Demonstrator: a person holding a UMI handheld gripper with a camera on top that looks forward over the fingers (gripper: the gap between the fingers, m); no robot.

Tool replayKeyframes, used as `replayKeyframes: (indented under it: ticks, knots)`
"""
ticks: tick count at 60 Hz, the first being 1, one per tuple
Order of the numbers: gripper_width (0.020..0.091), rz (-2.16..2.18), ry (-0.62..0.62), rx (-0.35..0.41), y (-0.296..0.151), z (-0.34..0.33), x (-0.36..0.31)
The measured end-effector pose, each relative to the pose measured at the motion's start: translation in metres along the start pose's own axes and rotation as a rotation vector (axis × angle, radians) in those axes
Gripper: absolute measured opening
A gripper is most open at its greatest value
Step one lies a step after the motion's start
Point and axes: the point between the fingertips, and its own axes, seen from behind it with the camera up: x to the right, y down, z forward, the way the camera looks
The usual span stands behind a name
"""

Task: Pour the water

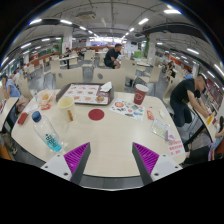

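gripper [108, 158] fingers spread wide, empty, above the table [110, 135]; water bottle [45, 133] near left, untouched; pouring not yet begun.

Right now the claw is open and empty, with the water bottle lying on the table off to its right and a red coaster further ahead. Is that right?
Not quite. The gripper view shows the water bottle off to the left of the claw, not the right. The rest holds: the claw is open and empty, and the red coaster sits further ahead on the table.
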Motion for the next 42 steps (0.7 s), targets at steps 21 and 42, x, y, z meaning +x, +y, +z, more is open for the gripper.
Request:
replayKeyframes:
  ticks: [21,42]
  knots:
    - [0.0847,0.003,-0.014,-0.047,0.067,-0.021,-0.066]
    - [0.0844,0.062,-0.110,0.103,0.039,0.013,-0.220]
